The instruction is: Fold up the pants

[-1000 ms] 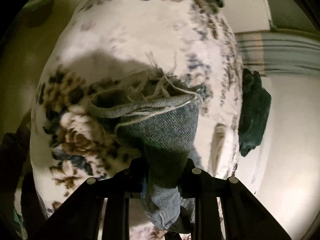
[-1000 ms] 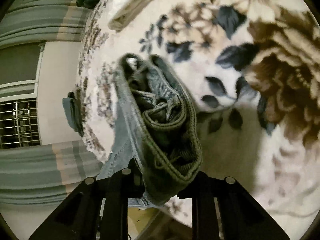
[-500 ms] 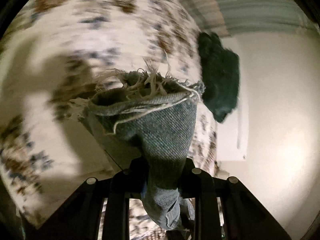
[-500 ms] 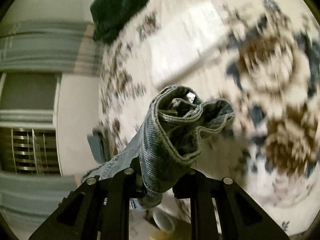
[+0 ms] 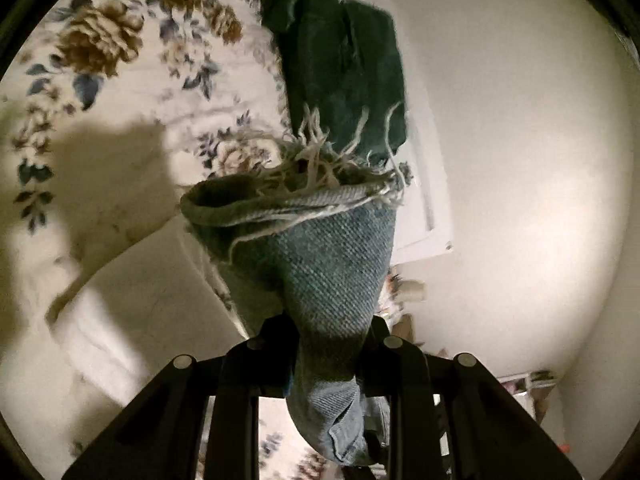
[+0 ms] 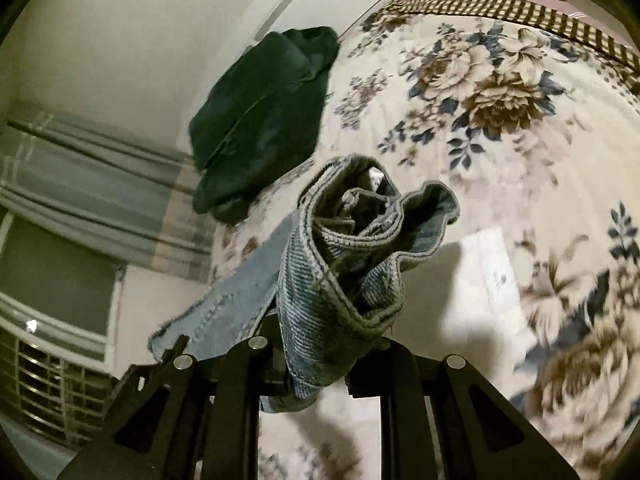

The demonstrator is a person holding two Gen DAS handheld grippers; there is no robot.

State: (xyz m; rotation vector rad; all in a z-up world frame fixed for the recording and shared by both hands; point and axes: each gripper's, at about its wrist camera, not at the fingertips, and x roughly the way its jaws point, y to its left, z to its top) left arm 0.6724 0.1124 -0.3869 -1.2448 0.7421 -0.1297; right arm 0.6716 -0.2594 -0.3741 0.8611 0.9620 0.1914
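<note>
The pants are blue jeans. In the left wrist view my left gripper point(image 5: 328, 344) is shut on a frayed leg hem of the jeans point(image 5: 320, 256), which stands bunched above the jaws. In the right wrist view my right gripper point(image 6: 320, 354) is shut on a rolled, stitched edge of the jeans point(image 6: 348, 248), with a flap hanging to the left. Both are held up above the floral blanket point(image 6: 500, 92). The rest of the jeans is hidden below the grippers.
A dark green garment point(image 5: 340, 56) lies at the blanket's edge by the wall, also in the right wrist view point(image 6: 260, 120). A white folded cloth point(image 5: 140, 300) lies on the floral blanket point(image 5: 120, 60). A checked cloth point(image 6: 500, 8) borders the far side. Striped curtains point(image 6: 80, 184) hang left.
Both grippers have lifted and swung with the jeans still held; the views now look toward the wall and the dark green garment, which appears larger and nearer.
</note>
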